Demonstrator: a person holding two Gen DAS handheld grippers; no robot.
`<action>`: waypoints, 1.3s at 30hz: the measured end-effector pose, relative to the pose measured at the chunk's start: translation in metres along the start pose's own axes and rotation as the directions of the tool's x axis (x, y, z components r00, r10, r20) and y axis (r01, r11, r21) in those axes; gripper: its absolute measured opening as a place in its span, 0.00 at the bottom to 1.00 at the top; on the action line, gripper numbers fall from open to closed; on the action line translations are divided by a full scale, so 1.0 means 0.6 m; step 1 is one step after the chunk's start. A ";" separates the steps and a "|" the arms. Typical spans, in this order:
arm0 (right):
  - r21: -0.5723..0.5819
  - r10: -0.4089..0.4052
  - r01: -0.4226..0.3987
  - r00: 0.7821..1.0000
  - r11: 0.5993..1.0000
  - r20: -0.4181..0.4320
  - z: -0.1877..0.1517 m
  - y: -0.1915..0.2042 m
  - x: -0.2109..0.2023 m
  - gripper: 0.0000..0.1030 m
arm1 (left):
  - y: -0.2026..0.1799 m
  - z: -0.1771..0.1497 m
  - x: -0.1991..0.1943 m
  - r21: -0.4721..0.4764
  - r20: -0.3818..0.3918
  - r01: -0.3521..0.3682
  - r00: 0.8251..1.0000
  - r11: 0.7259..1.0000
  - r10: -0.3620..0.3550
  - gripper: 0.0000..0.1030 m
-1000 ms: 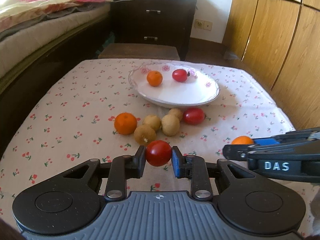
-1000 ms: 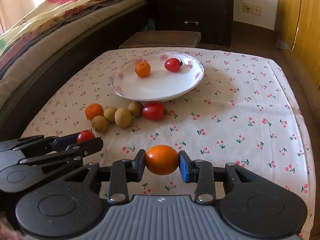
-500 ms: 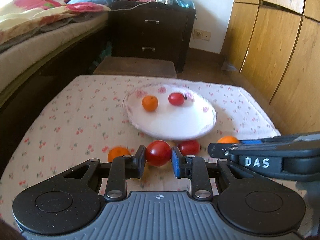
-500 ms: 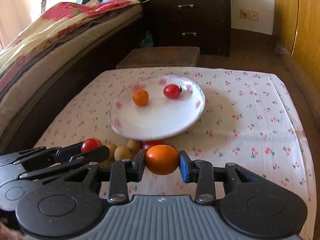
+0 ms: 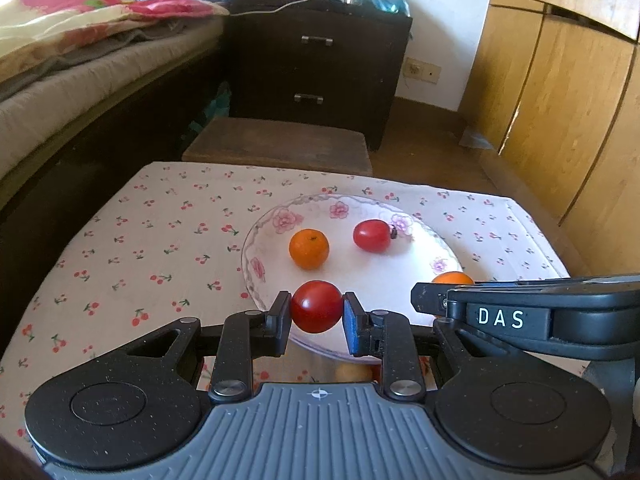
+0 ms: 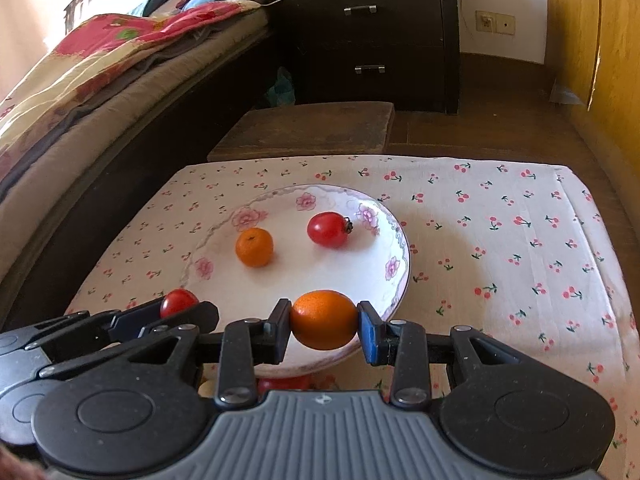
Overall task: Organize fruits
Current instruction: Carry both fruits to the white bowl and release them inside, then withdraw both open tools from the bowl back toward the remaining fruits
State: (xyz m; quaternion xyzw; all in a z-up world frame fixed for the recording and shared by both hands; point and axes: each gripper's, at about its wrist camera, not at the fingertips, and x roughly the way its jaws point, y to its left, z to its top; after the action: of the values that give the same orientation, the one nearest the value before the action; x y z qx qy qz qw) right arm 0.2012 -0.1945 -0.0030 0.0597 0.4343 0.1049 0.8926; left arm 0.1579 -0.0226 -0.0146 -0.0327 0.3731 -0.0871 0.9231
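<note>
My left gripper (image 5: 316, 314) is shut on a red tomato (image 5: 317, 306) and holds it over the near rim of the white flowered plate (image 5: 256, 268). My right gripper (image 6: 323, 326) is shut on an orange (image 6: 323, 319) over the plate's near rim (image 6: 394, 276). On the plate lie a small orange (image 5: 309, 249) (image 6: 254, 247) and a red tomato (image 5: 372, 235) (image 6: 328, 229). The right gripper's orange shows in the left wrist view (image 5: 453, 278); the left gripper's tomato shows in the right wrist view (image 6: 178, 302).
The plate sits on a table with a cherry-print cloth (image 6: 500, 240). Loose fruits lie under the grippers, mostly hidden (image 5: 354, 372) (image 6: 284, 383). A wooden stool (image 5: 280, 146), dark drawers (image 5: 320, 60), a bed (image 5: 80, 64) on the left and wooden wardrobe doors (image 5: 560, 100) surround it.
Both grippers have moved forward with their fruits, from above the loose fruits on the cloth to over the plate's near rim. The loose fruits have slipped under the grippers.
</note>
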 end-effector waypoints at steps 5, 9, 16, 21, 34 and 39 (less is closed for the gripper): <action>0.010 0.011 -0.011 1.000 1.000 -0.015 0.005 -0.007 0.020 0.35 | 0.003 0.006 0.015 -0.004 -0.015 -0.008 1.000 1.000 0.008 0.32; 0.012 0.016 -0.015 1.000 1.000 -0.021 0.008 -0.006 0.028 0.35 | 0.005 0.009 0.019 -0.013 -0.023 -0.013 1.000 1.000 0.013 0.33; 0.036 0.029 -0.028 0.999 0.999 -0.026 0.010 -0.010 0.032 0.36 | 0.005 0.010 0.020 -0.019 -0.028 -0.013 1.000 1.000 0.013 0.33; 0.035 0.028 -0.027 0.999 0.999 -0.032 0.010 -0.010 0.033 0.36 | 0.006 0.010 0.023 -0.019 -0.035 -0.015 0.999 1.000 0.014 0.33; -0.001 -0.002 0.002 1.000 1.000 -0.009 0.012 0.000 0.024 0.36 | 0.007 0.012 0.017 -0.027 -0.028 -0.017 0.999 0.999 0.016 0.38; -0.023 -0.012 0.012 1.000 1.000 0.004 0.013 0.006 0.017 0.36 | 0.009 0.013 0.008 -0.024 -0.016 -0.018 1.000 1.000 0.017 0.39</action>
State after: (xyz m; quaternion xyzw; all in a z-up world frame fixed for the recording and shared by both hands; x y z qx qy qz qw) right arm 0.2128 -0.1888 -0.0051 0.0470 0.4318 0.1046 0.8946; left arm 0.1673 -0.0184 -0.0131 -0.0400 0.3817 -0.0748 0.9204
